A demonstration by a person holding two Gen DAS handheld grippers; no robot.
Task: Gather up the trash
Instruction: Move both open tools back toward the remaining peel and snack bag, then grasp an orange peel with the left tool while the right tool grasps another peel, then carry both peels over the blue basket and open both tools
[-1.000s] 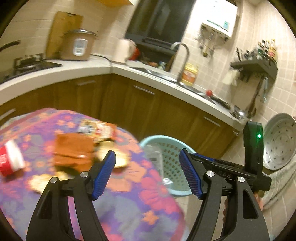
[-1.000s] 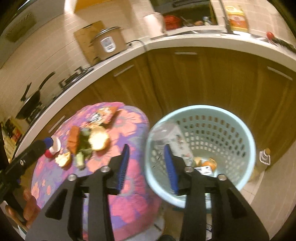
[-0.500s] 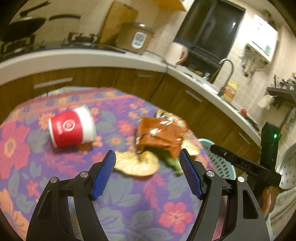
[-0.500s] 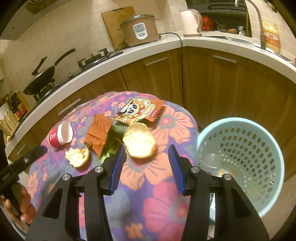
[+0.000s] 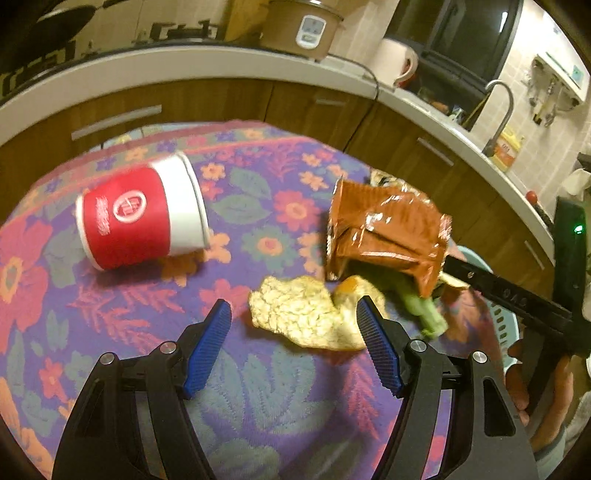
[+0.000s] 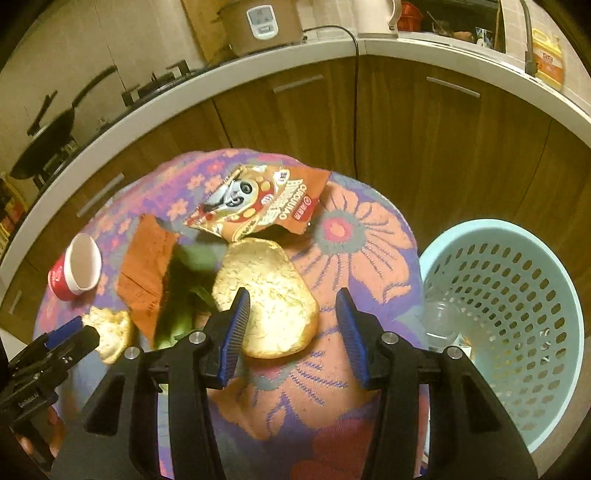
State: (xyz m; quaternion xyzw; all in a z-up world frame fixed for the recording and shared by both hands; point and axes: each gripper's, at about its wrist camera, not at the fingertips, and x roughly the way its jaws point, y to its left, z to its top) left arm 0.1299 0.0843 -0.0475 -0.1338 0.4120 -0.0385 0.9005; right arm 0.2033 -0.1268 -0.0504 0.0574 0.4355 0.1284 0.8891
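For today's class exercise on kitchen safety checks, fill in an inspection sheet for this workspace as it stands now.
Surface: round table, floral cloth.
Job's things: red paper cup on its side; brown wrapper; printed snack bag; two peel pieces; green scraps; basket beside table.
Clutter: nothing seen.
Grippers: left gripper and right gripper, jaws open, empty.
Cables: cord down cabinet.
Surroundings: rice cooker, counter.

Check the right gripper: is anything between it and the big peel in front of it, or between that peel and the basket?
Nothing visible blocks either. The right gripper is open with the large peel just ahead of its fingertips. From the peel to the blue basket there is only bare floral tablecloth; the basket stands off the table's edge, mouth open.
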